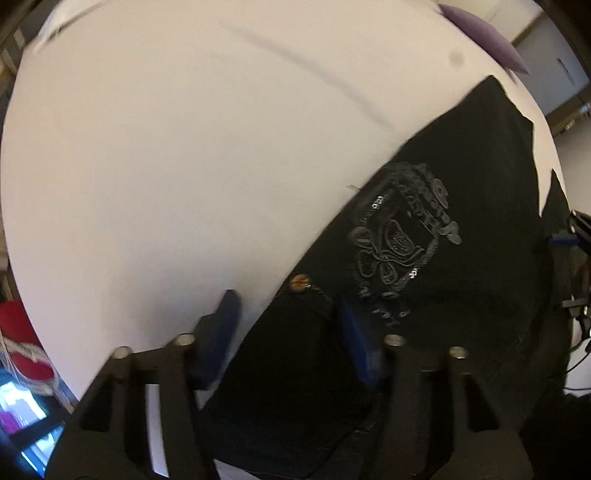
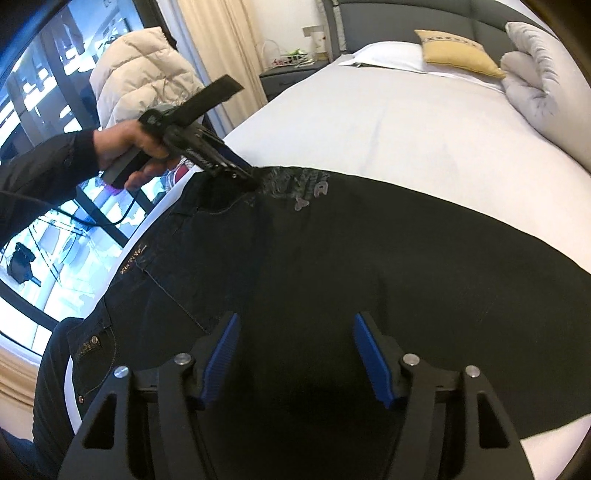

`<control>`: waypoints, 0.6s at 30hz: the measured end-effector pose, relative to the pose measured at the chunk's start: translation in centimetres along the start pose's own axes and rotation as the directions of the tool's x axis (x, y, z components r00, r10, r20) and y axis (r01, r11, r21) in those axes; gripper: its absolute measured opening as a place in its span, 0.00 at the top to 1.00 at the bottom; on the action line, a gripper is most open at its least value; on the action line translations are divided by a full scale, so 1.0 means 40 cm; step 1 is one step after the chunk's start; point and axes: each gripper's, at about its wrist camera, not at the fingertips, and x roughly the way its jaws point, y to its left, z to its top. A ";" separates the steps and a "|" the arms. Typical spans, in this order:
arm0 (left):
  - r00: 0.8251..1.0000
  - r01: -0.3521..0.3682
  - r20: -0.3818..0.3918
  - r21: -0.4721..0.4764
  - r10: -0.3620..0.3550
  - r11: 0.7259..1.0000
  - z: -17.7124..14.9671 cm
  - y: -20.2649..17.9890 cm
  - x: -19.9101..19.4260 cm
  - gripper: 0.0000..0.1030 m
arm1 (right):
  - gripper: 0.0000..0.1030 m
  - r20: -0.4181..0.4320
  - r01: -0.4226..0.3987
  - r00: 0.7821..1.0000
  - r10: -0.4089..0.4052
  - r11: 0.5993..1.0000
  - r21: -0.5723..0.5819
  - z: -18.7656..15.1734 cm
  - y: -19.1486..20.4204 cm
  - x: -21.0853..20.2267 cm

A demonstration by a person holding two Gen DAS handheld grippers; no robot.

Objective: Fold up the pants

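Note:
Black pants [image 2: 332, 240] lie spread flat on a white bed [image 2: 406, 122]; an embroidered grey emblem [image 1: 402, 236] marks them near the waist. My left gripper [image 1: 288, 314] is open, its blue pads straddling the waist edge beside a copper button [image 1: 300, 282]. In the right wrist view the left gripper [image 2: 247, 175] sits at the far waist corner by the emblem [image 2: 299, 184]. My right gripper [image 2: 293, 343] is open and empty, low over the near part of the pants. A pocket with gold stitching [image 2: 88, 345] shows at the left.
A yellow cushion [image 2: 458, 55], a white pillow [image 2: 391, 55] and a rolled grey blanket [image 2: 546, 85] lie at the head of the bed. A puffy cream jacket [image 2: 144, 70] hangs by the window. A purple cushion [image 1: 484, 33] lies at the bed's far edge.

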 end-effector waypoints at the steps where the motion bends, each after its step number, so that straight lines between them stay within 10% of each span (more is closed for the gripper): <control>1: 1.000 0.013 -0.011 -0.015 -0.013 1.000 0.008 0.013 0.003 0.52 | 0.36 -0.003 0.002 1.000 -0.002 1.000 -0.007 0.006 0.000 0.004; 5: 0.999 0.000 -0.032 0.001 0.001 1.000 0.033 0.010 -0.002 0.86 | 0.38 0.003 -0.004 1.000 0.004 0.999 -0.035 0.033 0.003 0.012; 18: 0.951 -0.196 0.268 0.135 0.154 0.971 -0.081 -0.124 -0.213 0.93 | 0.46 0.057 0.066 0.997 -0.055 0.972 -0.224 0.246 -0.022 0.041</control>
